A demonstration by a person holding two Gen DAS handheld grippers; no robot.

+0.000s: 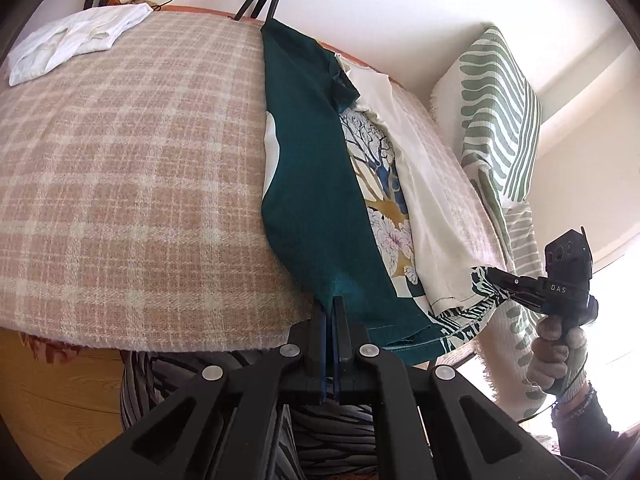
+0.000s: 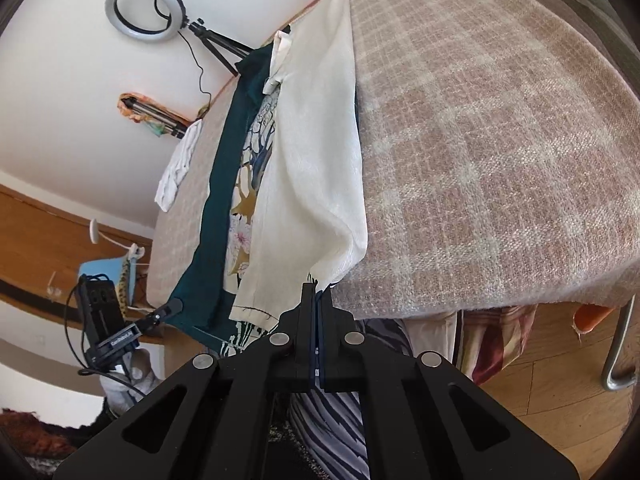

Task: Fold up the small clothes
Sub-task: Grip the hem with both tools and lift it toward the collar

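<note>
A small garment lies in a long strip across the pink-and-cream checked blanket. Its teal side panel is folded in on the left, its cream side panel on the right, and a printed tree-and-flower middle shows between them. My left gripper is shut on the near teal hem corner at the blanket's front edge. My right gripper is shut on the near cream hem corner. In the left wrist view the right gripper pinches the patterned hem, with a person's hand on its handle.
A folded white cloth lies at the blanket's far left corner. A green-and-white striped cushion stands at the right. A ring light on a tripod stands against the far wall. Wooden floor lies below the front edge.
</note>
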